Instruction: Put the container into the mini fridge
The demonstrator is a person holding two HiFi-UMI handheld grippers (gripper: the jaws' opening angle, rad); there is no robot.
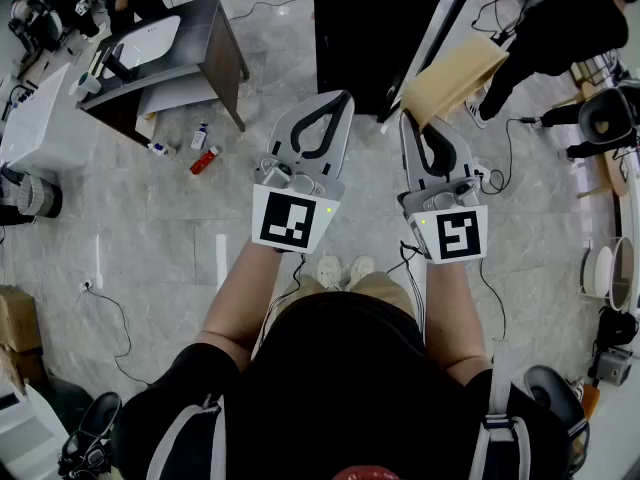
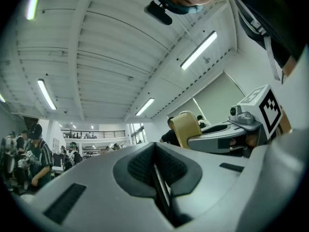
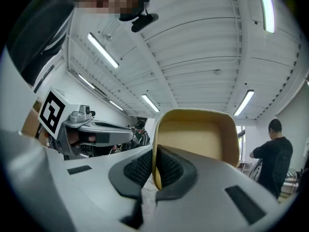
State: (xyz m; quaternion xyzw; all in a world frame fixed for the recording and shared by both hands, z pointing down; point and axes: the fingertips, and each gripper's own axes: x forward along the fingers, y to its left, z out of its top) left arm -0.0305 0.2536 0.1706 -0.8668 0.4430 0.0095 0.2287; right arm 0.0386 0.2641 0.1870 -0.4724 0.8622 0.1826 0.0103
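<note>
A shallow tan container [image 1: 455, 76] hangs tilted from my right gripper [image 1: 410, 120], which is shut on its rim. In the right gripper view the container [image 3: 195, 134] rises from the jaws with its hollow side towards the camera, and my right gripper [image 3: 155, 153] pinches its left wall. My left gripper [image 1: 338, 98] is held up beside it, shut with nothing between its jaws. Its closed pads meet in a line in the left gripper view [image 2: 154, 149], where the container [image 2: 185, 128] shows to the right. A black mini fridge [image 1: 365, 28] stands on the floor ahead, its door [image 1: 432, 38] swung open.
A grey table [image 1: 205, 43] with a white basin stands at the far left. A red bottle [image 1: 205, 160] and small items lie on the floor by it. A person in black [image 1: 560, 13] stands at the far right, with cables on the floor and round white things [image 1: 600, 268] nearby.
</note>
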